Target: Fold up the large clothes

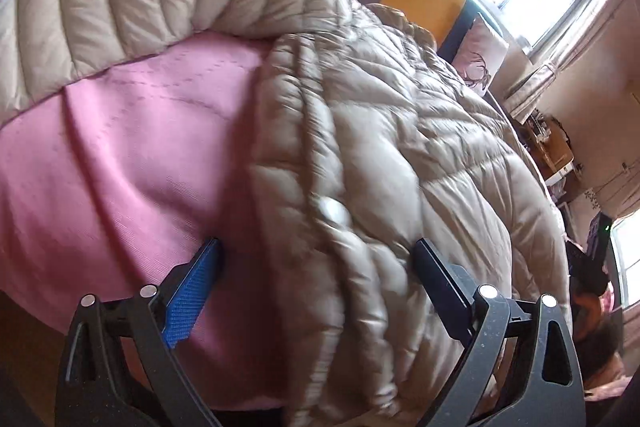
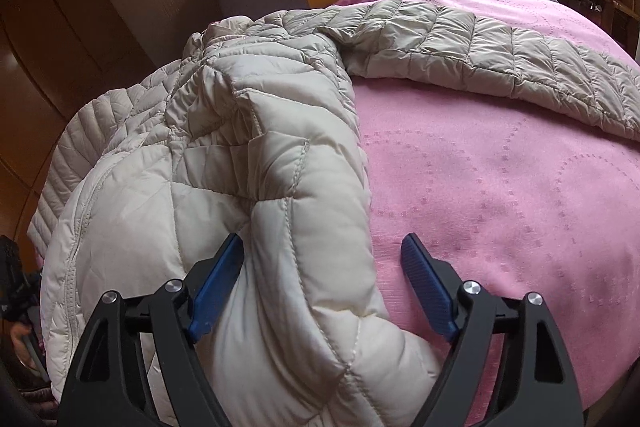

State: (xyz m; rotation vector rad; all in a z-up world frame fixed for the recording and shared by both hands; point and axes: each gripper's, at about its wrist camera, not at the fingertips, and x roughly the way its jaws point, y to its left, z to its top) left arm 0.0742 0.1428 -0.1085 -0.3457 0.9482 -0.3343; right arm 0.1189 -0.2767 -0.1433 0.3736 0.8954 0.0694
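Garment: a pale quilted down coat [image 2: 256, 155] spread on a bed [image 2: 500, 187] with a pink cover; a sleeve [image 2: 480, 63] runs toward 1 o'clock in the right wrist view, another puffy band [image 1: 132, 3] lies at 11 o'clock in the left wrist view.
Feel, as judged: light, soft and springy; the shiny shell looks slippery, and the padding will likely puff back after a fold.
Left hand-held gripper [image 1: 316, 263]: released, jaws wide, straddling the coat's front edge [image 1: 332, 211] without pinching it; that view is blurred.
Right hand-held gripper [image 2: 322, 259]: released, jaws apart around a thick fold of the coat, the right pad [image 2: 424, 267] clear of it over the pink cover.
Where to grip: probably a stitched seam or hem edge, taken deep, since loose padding would slide out.
Risk: trapped air undoing the fold.
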